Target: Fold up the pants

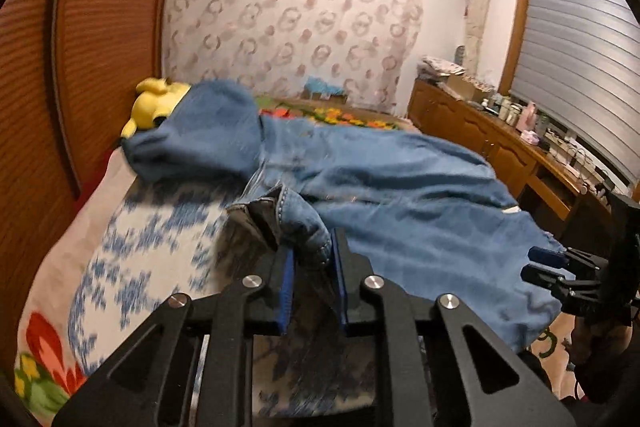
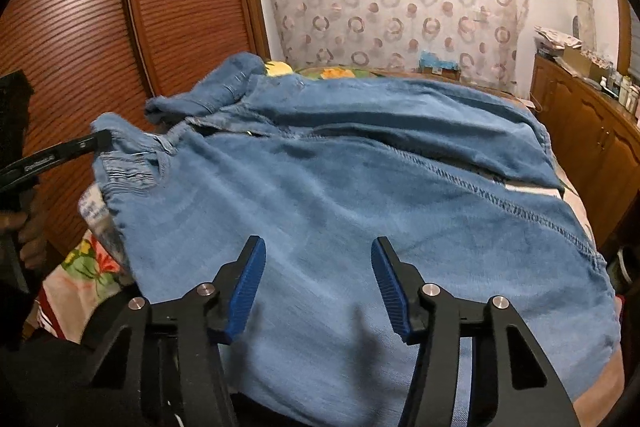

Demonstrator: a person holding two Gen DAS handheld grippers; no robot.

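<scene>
Blue denim pants [image 1: 400,195] lie spread across the bed, with one part bunched up toward the far left. My left gripper [image 1: 314,251] is shut on a folded bit of the pants' stitched edge, which is lifted off the bedspread. In the right wrist view the pants [image 2: 340,167] fill the middle, and the left gripper [image 2: 102,141] holds their gathered waistband at the left. My right gripper [image 2: 318,251] stands open just above the flat denim near the front, with nothing pinched between its blue pads. It also shows at the pants' right edge as the right gripper [image 1: 536,263].
A yellow plush toy [image 1: 154,103] lies at the head of the bed, partly under the denim. A wooden slatted wardrobe [image 2: 80,27] stands close on the left. A wooden sideboard [image 1: 500,143] with bottles runs along the right. The floral bedspread [image 1: 140,247] shows at front left.
</scene>
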